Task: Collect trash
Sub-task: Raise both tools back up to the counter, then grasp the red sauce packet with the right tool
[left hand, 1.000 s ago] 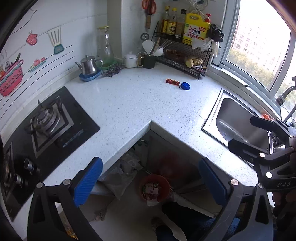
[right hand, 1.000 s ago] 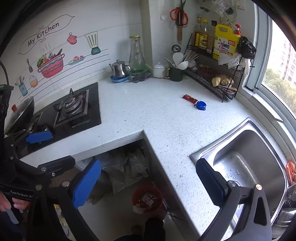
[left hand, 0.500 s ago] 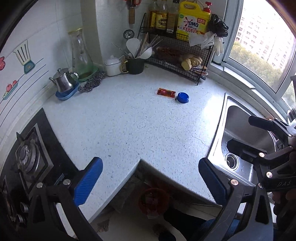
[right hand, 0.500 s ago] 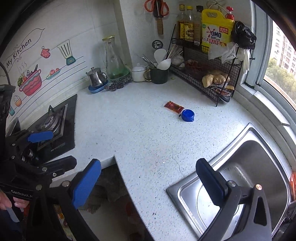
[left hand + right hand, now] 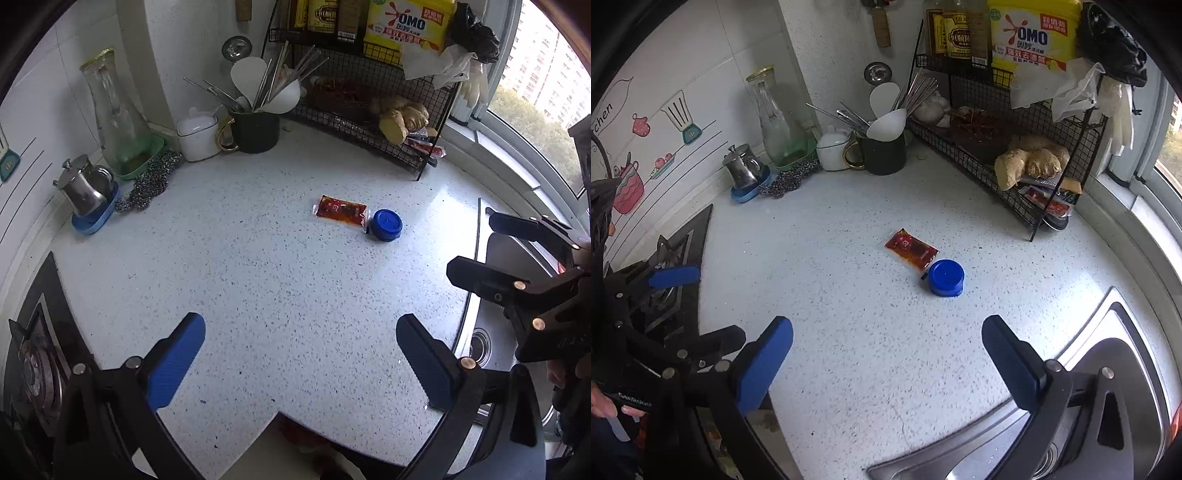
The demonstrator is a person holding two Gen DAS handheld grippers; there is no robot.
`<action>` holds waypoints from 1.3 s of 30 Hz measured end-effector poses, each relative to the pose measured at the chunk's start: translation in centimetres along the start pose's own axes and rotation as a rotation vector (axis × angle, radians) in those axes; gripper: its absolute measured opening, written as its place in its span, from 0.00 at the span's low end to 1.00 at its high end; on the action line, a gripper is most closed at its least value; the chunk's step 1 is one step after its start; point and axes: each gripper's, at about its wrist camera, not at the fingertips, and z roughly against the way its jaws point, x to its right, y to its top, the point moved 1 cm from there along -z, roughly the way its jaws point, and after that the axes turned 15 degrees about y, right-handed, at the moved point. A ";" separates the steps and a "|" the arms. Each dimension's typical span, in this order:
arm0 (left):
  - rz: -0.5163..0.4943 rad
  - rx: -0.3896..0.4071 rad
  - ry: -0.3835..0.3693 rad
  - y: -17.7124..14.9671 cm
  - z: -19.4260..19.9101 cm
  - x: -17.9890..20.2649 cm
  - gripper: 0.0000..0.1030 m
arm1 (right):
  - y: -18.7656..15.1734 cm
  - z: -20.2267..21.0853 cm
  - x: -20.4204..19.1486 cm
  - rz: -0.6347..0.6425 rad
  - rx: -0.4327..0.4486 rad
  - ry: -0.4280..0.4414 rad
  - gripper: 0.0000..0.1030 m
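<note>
Both grippers are hanging over the speckled white counter [image 5: 258,280] with nothing between their fingers. The left gripper [image 5: 301,354] is standing with its blue pads spread wide, released, and the right gripper [image 5: 886,354] is doing the same, its jaws wide apart over the counter's front part.

The trash is lying out in the open on the counter: a red sauce packet [image 5: 340,210] is resting flat, and a blue bottle cap [image 5: 386,225] is sitting right against the packet's end that points toward the sink [image 5: 1108,369]. Taking the packet as the landmark, both grippers are hovering well short of it, on the side away from the wall. Beyond the packet, toward the window, a black wire rack [image 5: 1008,147] is holding ginger, bottles and a yellow detergent jug [image 5: 1034,37]. Farther back from the packet, in the corner, a black mug [image 5: 255,131] is bristling with chopsticks and spoons, beside a small white jar [image 5: 197,134]. Off to the packet's far side along the wall, a glass carafe [image 5: 114,118] and a little steel pot [image 5: 83,184] are standing, with the stove [image 5: 672,266] beyond them.

In the left view, the right gripper is showing at the edge over the sink.
</note>
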 end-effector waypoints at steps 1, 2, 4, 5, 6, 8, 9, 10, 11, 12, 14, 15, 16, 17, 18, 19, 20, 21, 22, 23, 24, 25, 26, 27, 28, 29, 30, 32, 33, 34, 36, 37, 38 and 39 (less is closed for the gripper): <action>0.007 -0.008 0.001 0.4 -0.8 0.0 1.00 | 0.4 -0.8 0.5 0.002 -0.009 0.010 0.99; 0.015 -0.023 0.001 1.0 -1.8 0.1 1.00 | 0.9 -1.5 1.2 0.007 -0.018 0.014 0.99; 0.024 -0.043 0.006 1.9 -3.5 0.2 1.00 | 1.7 -3.1 2.2 0.020 -0.044 0.019 0.99; 0.030 -0.045 0.013 2.4 -4.3 0.2 1.00 | 2.1 -3.9 2.8 0.019 -0.057 0.024 0.99; 0.038 -0.047 0.015 2.9 -5.0 0.0 1.00 | 2.4 -4.5 3.3 0.019 -0.070 0.030 0.99; 0.057 -0.054 0.010 3.8 -6.4 -0.2 1.00 | 3.0 -5.8 4.3 0.024 -0.095 0.036 0.99; 0.068 -0.057 0.010 4.2 -7.1 -0.4 1.00 | 3.3 -6.4 4.6 0.031 -0.107 0.039 0.99; 0.075 -0.062 0.010 4.6 -7.8 -0.5 1.00 | 3.6 -7.0 5.0 0.036 -0.118 0.044 0.99; 0.080 -0.069 0.013 4.9 -8.5 -0.6 1.00 | 4.0 -7.7 5.5 0.041 -0.134 0.050 0.99; 0.086 -0.075 0.018 5.1 -9.3 -0.6 1.00 | 4.2 -8.4 5.8 0.047 -0.147 0.059 0.99; 0.105 -0.087 0.026 5.3 -10.6 -0.8 1.00 | 4.8 -9.7 6.4 0.062 -0.174 0.083 0.99; 0.114 -0.093 0.026 5.3 -11.2 -1.0 1.00 | 5.1 -10.4 6.5 0.073 -0.183 0.094 0.99; 0.127 -0.102 0.029 5.2 -11.8 -1.1 1.00 | 5.3 -11.1 6.7 0.084 -0.197 0.107 0.99; 0.142 -0.111 0.032 5.1 -12.4 -1.2 1.00 | 5.5 -11.9 6.8 0.095 -0.210 0.114 0.99; 0.154 -0.123 0.033 4.9 -12.9 -1.3 1.00 | 5.6 -12.7 7.0 0.111 -0.225 0.118 0.99; 0.164 -0.134 0.033 4.7 -13.4 -1.4 1.00 | 5.7 -13.5 7.0 0.133 -0.243 0.118 0.99; 0.172 -0.144 0.032 4.5 -13.7 -1.4 1.00 | 5.9 -14.2 7.2 0.150 -0.252 0.116 0.98; 0.177 -0.151 0.034 4.3 -14.0 -1.4 1.00 | 6.0 -14.7 7.2 0.163 -0.259 0.109 0.97; 0.180 -0.156 0.034 4.1 -14.2 -1.4 1.00 | 6.0 -15.2 7.3 0.171 -0.271 0.109 0.92; 0.181 -0.160 0.035 4.0 -14.4 -1.4 1.00 | 6.0 -15.6 7.3 0.177 -0.283 0.112 0.83; 0.183 -0.163 0.039 3.9 -14.5 -1.3 1.00 | 5.8 -16.0 7.3 0.187 -0.298 0.116 0.78; 0.186 -0.169 0.044 3.8 -14.6 -1.3 1.00 | 5.7 -16.2 7.0 0.217 -0.304 0.100 0.72; 0.189 -0.171 0.046 3.7 -14.6 -1.2 1.00 | 5.6 -16.2 6.8 0.255 -0.310 0.087 0.65; 0.193 -0.172 0.047 3.6 -14.6 -1.2 1.00 | 5.4 -16.3 6.3 0.291 -0.316 0.077 0.62; 0.195 -0.173 0.048 3.6 -14.5 -1.1 1.00 | 5.3 -16.3 5.8 0.320 -0.322 0.070 0.57; 0.196 -0.174 0.051 3.5 -14.4 -1.0 1.00 | 5.3 -16.2 5.5 0.336 -0.325 0.077 0.46; 0.196 -0.175 0.056 3.4 -14.3 -0.9 1.00 | 5.2 -16.0 5.1 0.348 -0.329 0.090 0.41; 0.203 -0.175 0.056 3.3 -13.8 -0.7 1.00 | 4.7 -15.7 4.1 0.376 -0.341 0.110 0.30; 0.209 -0.177 0.050 3.1 -13.5 -0.6 1.00 | 4.2 -15.6 3.7 0.399 -0.345 0.125 0.26; 0.212 -0.177 0.040 3.0 -13.2 -0.5 1.00 | 4.0 -15.3 3.3 0.405 -0.348 0.143 0.18; 0.204 -0.172 0.040 2.8 -12.5 -0.2 1.00 | 3.5 -14.9 3.1 0.356 -0.342 0.193 0.13; 0.196 -0.168 0.043 2.6 -12.0 -0.1 1.00 | 3.3 -14.6 3.1 0.335 -0.341 0.197 0.11; 0.191 -0.166 0.045 2.4 -11.6 0.1 1.00 | 3.1 -14.2 3.1 0.315 -0.334 0.191 0.11; 0.187 -0.163 0.044 2.2 -11.1 0.2 1.00 | 3.0 -13.8 3.2 0.296 -0.330 0.193 0.10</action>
